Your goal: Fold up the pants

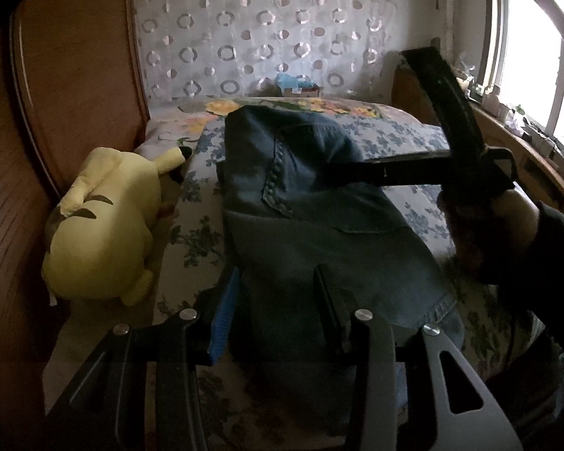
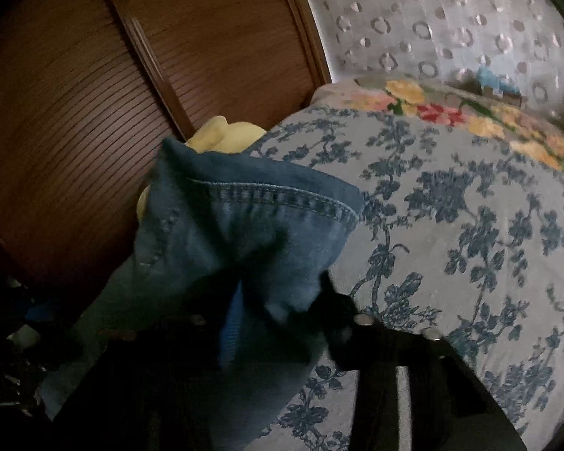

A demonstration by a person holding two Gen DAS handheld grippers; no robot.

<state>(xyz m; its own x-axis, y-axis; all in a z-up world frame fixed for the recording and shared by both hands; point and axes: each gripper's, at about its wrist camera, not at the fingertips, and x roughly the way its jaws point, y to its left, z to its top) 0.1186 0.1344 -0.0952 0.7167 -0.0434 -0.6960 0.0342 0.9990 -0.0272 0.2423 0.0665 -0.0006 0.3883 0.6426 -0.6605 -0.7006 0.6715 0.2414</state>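
Observation:
Blue denim pants (image 1: 304, 203) lie lengthwise on a bed with a blue floral cover (image 1: 406, 135). My left gripper (image 1: 278, 300) is open, its fingers astride the near end of the pants, with denim between them. My right gripper (image 2: 278, 300) is shut on a fold of the pants (image 2: 252, 218) near a stitched hem and holds it lifted above the bed cover (image 2: 451, 225). In the left wrist view the right gripper (image 1: 361, 173) reaches in from the right over the middle of the pants, held by a hand (image 1: 507, 218).
A yellow plush toy (image 1: 105, 218) lies at the bed's left edge beside a brown wooden wardrobe (image 1: 67, 86). A circle-patterned curtain (image 1: 274, 30) hangs behind the bed. A small box (image 1: 300, 88) sits at the far end. A cluttered window sill (image 1: 522, 124) runs along the right.

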